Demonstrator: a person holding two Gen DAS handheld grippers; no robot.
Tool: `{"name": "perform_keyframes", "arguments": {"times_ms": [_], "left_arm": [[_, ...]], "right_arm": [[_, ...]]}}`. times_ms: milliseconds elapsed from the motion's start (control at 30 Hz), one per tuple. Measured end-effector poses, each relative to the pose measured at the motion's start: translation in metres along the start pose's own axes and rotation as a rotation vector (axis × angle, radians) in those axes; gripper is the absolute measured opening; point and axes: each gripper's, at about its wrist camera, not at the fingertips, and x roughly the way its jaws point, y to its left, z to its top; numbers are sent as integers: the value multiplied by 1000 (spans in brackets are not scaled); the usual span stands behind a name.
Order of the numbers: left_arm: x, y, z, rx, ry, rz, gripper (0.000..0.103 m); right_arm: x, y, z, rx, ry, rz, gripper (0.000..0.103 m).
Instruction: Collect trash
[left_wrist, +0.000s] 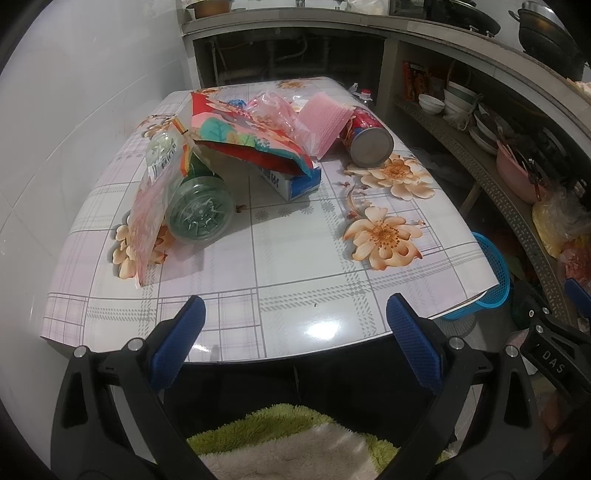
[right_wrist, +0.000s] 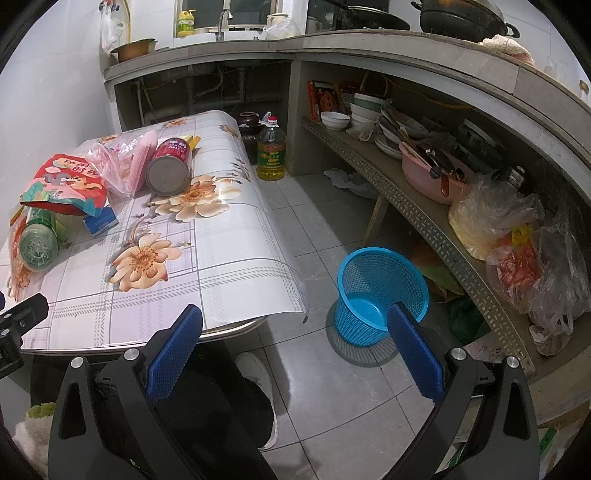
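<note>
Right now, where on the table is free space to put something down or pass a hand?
The near half of the table is bare, from the front edge up to the green bottle and the blue-white box. The right strip beside the red can is also free. The far left is crowded: wrappers, pink bags, box and bottle overlap.

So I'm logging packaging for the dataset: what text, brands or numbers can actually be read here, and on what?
"DAS": white letters on the black right gripper body, seen in the left wrist view.
Red cylindrical can: white lettering, blurred.
Red snack bag: large characters, unclear.
Blue-and-white carton: print illegible.
Clear wrapper: barcode, digits too small.
Yellow oil bottle: label unreadable.
</note>
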Motion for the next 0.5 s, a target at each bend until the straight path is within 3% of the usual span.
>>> {"name": "perform_keyframes", "arguments": {"times_ms": [500], "left_arm": [[2,0,-1,-4,11,2,94]], "right_arm": [[0,0,0,1,1,2,97]]}}
